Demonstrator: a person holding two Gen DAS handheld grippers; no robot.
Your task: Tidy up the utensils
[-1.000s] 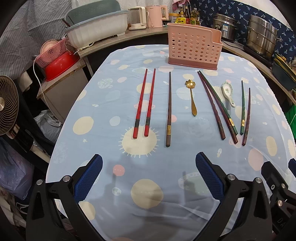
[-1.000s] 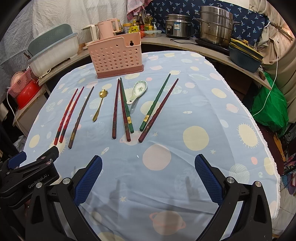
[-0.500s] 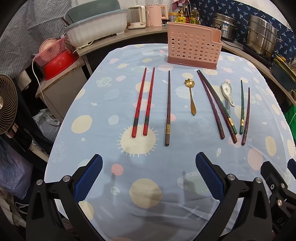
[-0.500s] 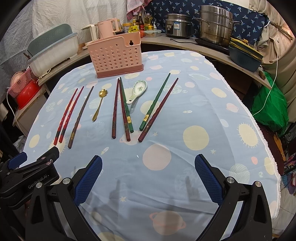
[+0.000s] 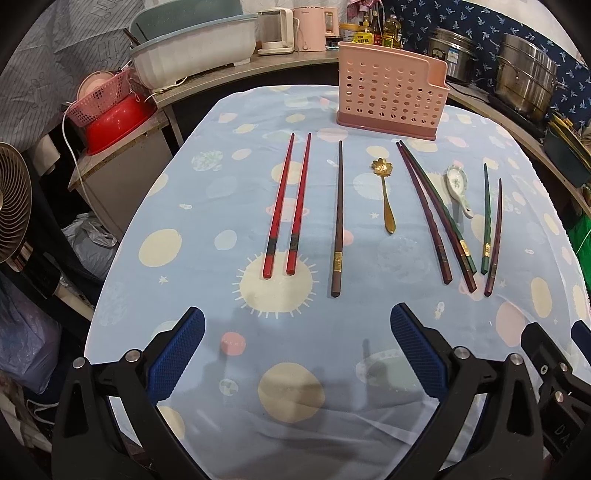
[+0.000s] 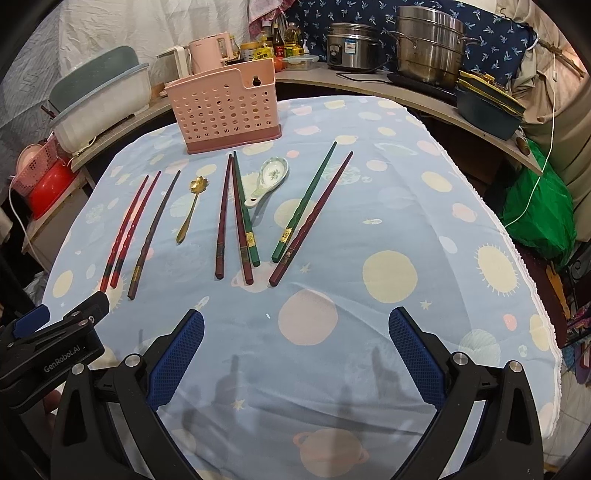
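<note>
A pink perforated utensil holder (image 5: 391,98) (image 6: 225,109) stands at the table's far side. In front of it lie a pair of red chopsticks (image 5: 288,206) (image 6: 129,229), a single brown chopstick (image 5: 338,218) (image 6: 153,232), a gold flower spoon (image 5: 386,192) (image 6: 190,208), several maroon and green chopsticks (image 5: 436,214) (image 6: 236,214), a white ceramic spoon (image 5: 458,188) (image 6: 267,179), and a green and a maroon chopstick (image 5: 491,225) (image 6: 310,214). My left gripper (image 5: 297,345) is open and empty, near the red pair's ends. My right gripper (image 6: 295,345) is open and empty, short of the chopsticks.
The blue spotted tablecloth (image 5: 295,369) covers the table. A counter behind holds a white tub (image 5: 192,55), kettles (image 5: 314,24), steel pots (image 6: 428,40). A red basin (image 5: 118,122) and fan (image 5: 13,199) stand left; a green bag (image 6: 539,206) lies right. The left gripper's body (image 6: 48,354) shows in the right wrist view.
The left view has shifted slightly, the utensils sitting a touch lower and closer. The right gripper has barely moved. Both stay open.
</note>
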